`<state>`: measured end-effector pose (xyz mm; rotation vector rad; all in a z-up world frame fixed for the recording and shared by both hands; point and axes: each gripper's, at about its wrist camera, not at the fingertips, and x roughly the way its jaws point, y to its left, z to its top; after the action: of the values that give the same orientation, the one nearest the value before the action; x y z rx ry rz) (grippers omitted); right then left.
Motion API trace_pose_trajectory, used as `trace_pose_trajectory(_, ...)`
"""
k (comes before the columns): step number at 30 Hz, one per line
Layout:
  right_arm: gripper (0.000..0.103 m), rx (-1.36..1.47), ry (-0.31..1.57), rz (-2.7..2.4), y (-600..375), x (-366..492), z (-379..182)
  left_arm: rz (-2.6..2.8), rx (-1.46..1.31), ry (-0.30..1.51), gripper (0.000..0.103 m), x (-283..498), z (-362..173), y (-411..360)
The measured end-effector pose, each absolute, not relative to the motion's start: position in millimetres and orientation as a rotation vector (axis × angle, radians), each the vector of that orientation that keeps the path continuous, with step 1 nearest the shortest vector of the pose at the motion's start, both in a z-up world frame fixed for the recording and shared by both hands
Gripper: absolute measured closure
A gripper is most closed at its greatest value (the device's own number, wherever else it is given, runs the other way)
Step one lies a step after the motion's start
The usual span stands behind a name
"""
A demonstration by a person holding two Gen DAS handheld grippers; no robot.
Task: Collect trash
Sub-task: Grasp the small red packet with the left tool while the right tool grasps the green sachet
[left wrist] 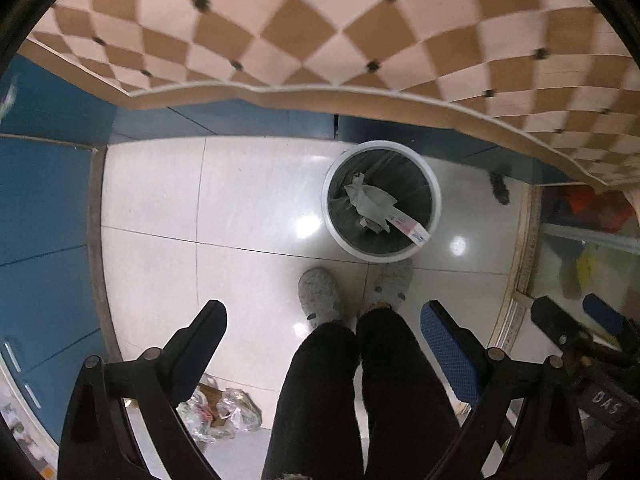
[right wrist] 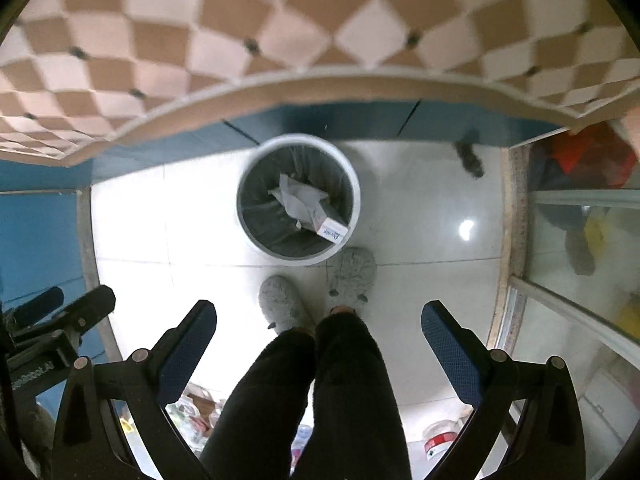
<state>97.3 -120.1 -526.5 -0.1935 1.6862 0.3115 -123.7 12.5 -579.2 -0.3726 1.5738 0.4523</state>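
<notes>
Nearest the cameras, both grippers point down at the floor from above the person's black-trousered legs [left wrist: 360, 392]. The left gripper [left wrist: 324, 344] has its two black fingers spread wide with nothing between them, and the right gripper [right wrist: 320, 344] is equally wide and empty. In the left wrist view the right gripper's body shows at the right edge, with white letters reading "DAS" on it. In the right wrist view the left gripper's body at the left edge carries white lettering too blurred to read.

Crumpled clear plastic wrappers [left wrist: 224, 412] lie on the glossy white tiled floor [left wrist: 160, 208] just behind the legs. Two grey fluffy slippers [left wrist: 320, 296] stand side by side, the toe of one almost touching the round white waste bin with a dark liner [left wrist: 434, 184].

Inside the bin, crumpled grey-white paper [left wrist: 368, 196] lies on a long white carton with pink and blue print [left wrist: 414, 232]; its lettering cannot be read.

Open floor lies left of the bin. Beyond it runs a blue cabinet base [left wrist: 256, 120] under the scalloped edge of a brown-and-cream checked table [left wrist: 320, 20].
</notes>
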Motion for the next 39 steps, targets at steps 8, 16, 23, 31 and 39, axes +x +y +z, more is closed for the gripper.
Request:
trace_pose_trajectory(8,0.0,-0.158,1.623,0.326,-124,81,-401,0.408,-0.355,1.492,0.004,-136,-483,1)
trace_pose_trajectory(16,0.0,0.038,1.471,0.312,-150,112,-295,0.408,-0.304,1.306,0.004,-81,-405,-5)
trace_pose_trajectory(23,0.0,0.173,1.366,0.168,-214,225,-264,0.331,-0.334,1.254,0.005,56,-380,-41)
trace_pose_trajectory(31,0.0,0.186,1.401,0.055,-291,349,-302,0.197,-0.456,1.373,0.014,216,-433,-93)
trace_pose_trajectory(39,0.0,0.188,1.443,0.088,-303,422,-327,0.292,-0.26,1.36,0.081,232,-434,-99)
